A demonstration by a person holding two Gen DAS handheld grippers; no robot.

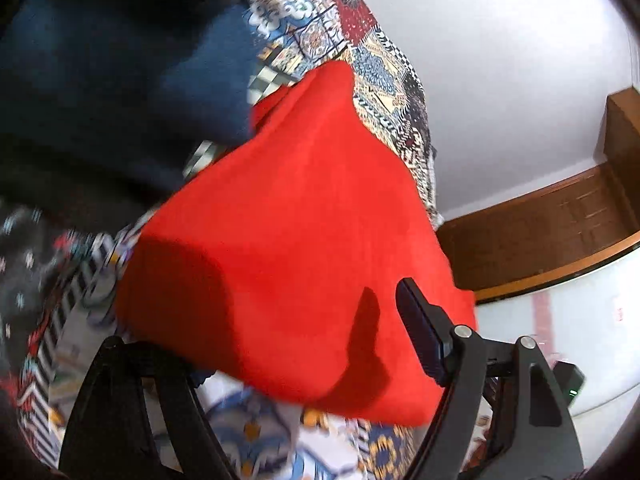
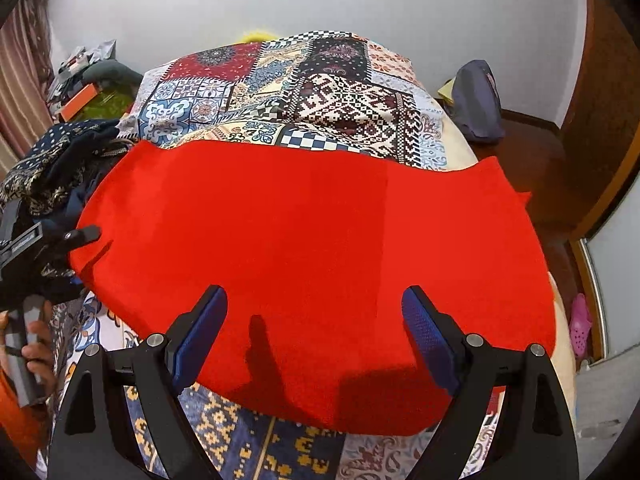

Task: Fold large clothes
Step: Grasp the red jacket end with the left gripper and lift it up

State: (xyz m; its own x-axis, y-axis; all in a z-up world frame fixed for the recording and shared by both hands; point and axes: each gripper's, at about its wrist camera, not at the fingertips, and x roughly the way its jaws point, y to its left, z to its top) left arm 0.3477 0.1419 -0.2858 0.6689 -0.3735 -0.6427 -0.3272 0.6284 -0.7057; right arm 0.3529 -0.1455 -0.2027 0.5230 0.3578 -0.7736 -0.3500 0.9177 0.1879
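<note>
A large red cloth (image 2: 312,240) lies spread flat on the patchwork bedspread (image 2: 340,100). My right gripper (image 2: 316,300) hovers over the cloth's near edge, open, with nothing between its blue pads. My left gripper (image 1: 300,332) is at the same red cloth (image 1: 288,220), at its left end. Its jaws stand wide apart: the right finger (image 1: 420,332) is above the fabric, and the left fingertip is hidden behind the cloth's edge. In the right wrist view one left finger (image 2: 84,235) touches the cloth's left edge, and a hand (image 2: 36,344) holds that tool.
A heap of dark blue patterned clothes (image 2: 52,160) sits on the bed left of the red cloth, also seen as a blurred dark blue pile (image 1: 120,60). A grey backpack (image 2: 476,100) stands beyond the bed's right side. Brown wooden furniture (image 1: 540,232) lines the wall.
</note>
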